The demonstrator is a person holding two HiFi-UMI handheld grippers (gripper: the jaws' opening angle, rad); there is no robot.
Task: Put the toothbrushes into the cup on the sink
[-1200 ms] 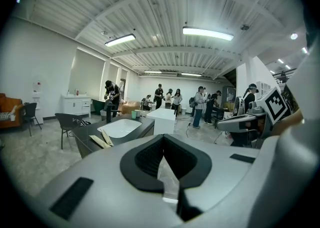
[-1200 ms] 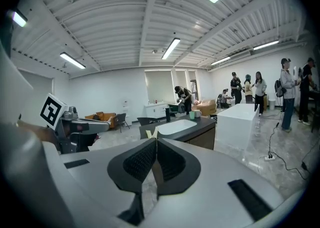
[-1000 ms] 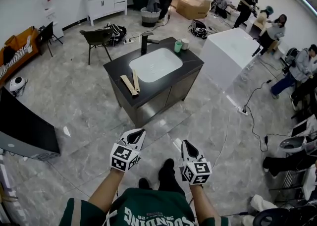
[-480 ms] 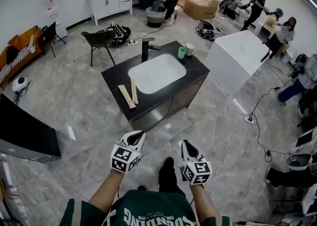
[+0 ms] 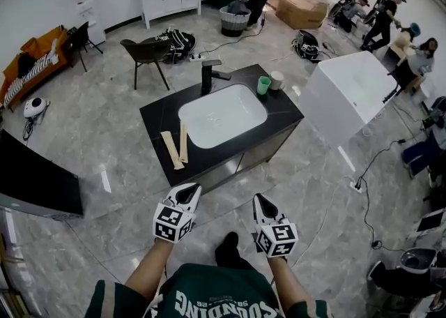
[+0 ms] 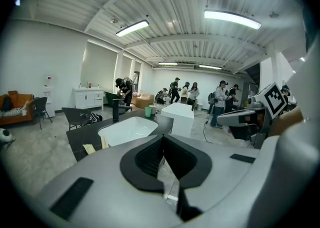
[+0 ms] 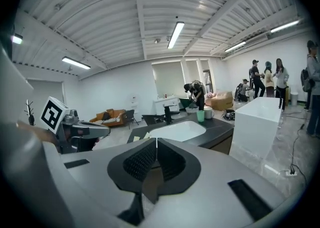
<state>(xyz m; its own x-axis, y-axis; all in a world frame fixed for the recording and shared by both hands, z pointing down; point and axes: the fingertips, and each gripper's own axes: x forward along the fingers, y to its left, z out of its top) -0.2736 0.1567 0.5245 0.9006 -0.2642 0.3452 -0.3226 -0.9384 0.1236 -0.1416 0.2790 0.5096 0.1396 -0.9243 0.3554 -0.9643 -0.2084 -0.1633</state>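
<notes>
Left tongs and right tongs: both closed tight with nothing between them, held over glossy grey marbled floor, short of the table.

Table: dark matt top, square-edged, set with a white rounded-rectangular basin.

Two pale flat toothbrushes lie in a narrow V near its left front edge. The green cup stands at the far right, well apart.

Open floor borders the table's near and left edges.

Bright ceiling strip lights, fisheye-warped edges

White walls enclose a grey marble floor and an orange sofa.
</notes>
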